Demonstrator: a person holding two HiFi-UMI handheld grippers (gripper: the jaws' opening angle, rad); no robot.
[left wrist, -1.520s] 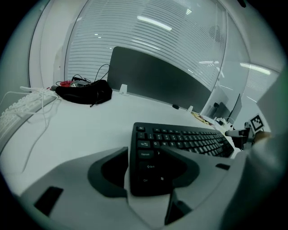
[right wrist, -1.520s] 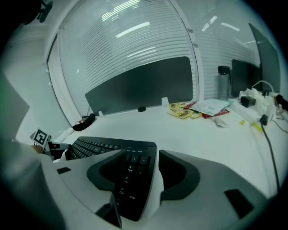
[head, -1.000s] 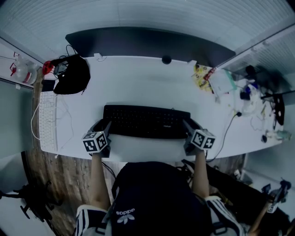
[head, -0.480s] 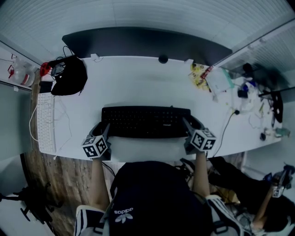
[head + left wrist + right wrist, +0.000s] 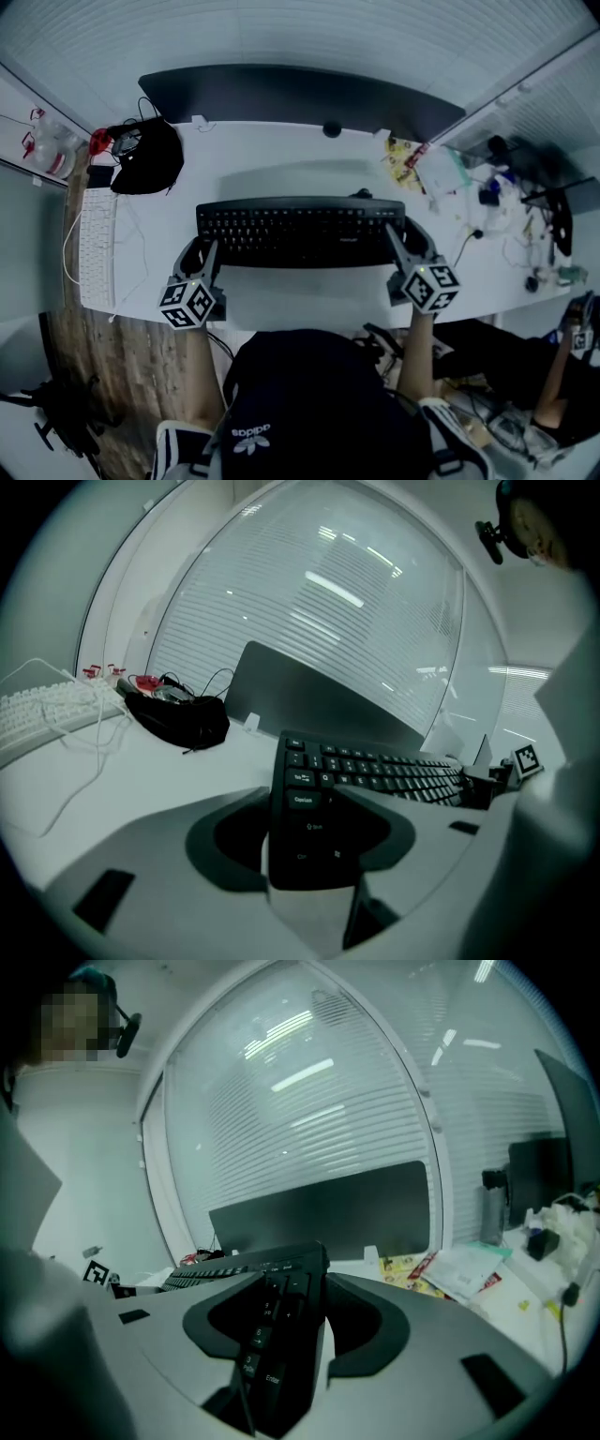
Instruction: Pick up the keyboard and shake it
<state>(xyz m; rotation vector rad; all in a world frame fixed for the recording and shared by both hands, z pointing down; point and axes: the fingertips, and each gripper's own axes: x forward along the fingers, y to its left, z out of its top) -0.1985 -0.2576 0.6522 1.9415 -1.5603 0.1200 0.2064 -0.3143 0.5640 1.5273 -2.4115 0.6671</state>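
Long, flat keyboard (image 5: pixel 300 232), matte black plastic with rows of small square keys, hangs mid-frame just above the smooth white worktop (image 5: pixel 281 155); left tool (image 5: pixel 203 251) clamps its left end; right tool (image 5: pixel 397 244) clamps its right end.

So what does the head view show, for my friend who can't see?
The left gripper and right gripper each clamp one end of a black keyboard, held above a white desk. A black bag lies at the desk's far left.
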